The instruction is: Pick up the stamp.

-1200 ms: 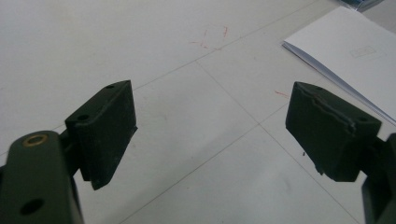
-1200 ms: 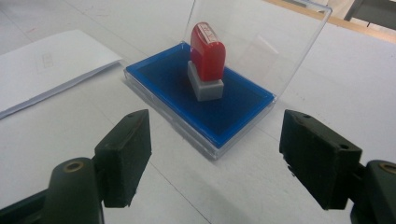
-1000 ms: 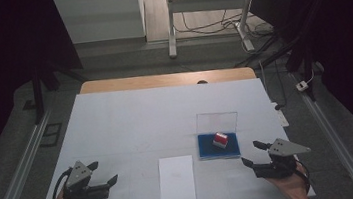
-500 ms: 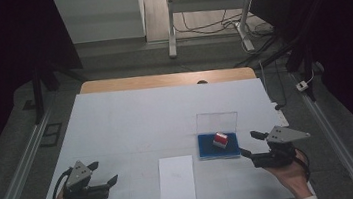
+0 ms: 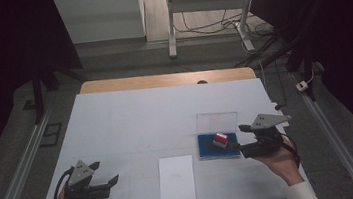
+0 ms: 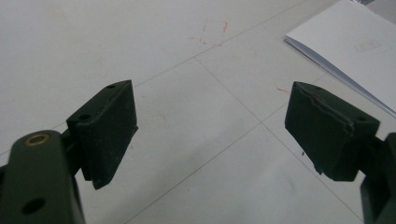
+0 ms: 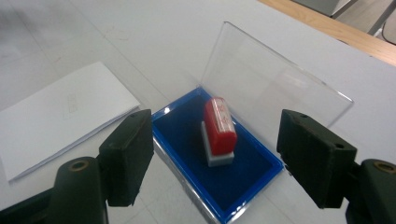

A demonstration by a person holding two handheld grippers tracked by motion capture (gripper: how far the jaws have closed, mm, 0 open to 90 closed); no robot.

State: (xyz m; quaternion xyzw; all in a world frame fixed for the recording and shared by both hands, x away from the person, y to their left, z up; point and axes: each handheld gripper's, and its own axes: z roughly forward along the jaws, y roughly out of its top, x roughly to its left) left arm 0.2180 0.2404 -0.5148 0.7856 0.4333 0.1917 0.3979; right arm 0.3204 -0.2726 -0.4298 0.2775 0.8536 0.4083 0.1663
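A red stamp (image 5: 220, 140) with a grey base stands on the blue ink pad (image 5: 210, 151), whose clear lid (image 5: 216, 121) is propped upright behind it. In the right gripper view the stamp (image 7: 218, 130) sits a little ahead of my jaws, centred in the gap between them, on the blue pad (image 7: 243, 184). My right gripper (image 5: 238, 138) hovers open just right of the pad, pointing left at the stamp. My left gripper (image 5: 105, 171) rests open near the table's front left with nothing in it; bare table lies between its jaws (image 6: 210, 121).
A white sheet of paper (image 5: 176, 180) lies at the front middle, between the two grippers, and also shows as the paper (image 6: 355, 51) and the paper (image 7: 60, 116) in the gripper views. The white table (image 5: 141, 118) ends in a wooden strip (image 5: 162, 79) at the far edge.
My right gripper has risen off the table and moved forward and left, up to the ink pad's right side. The left gripper has stayed put.
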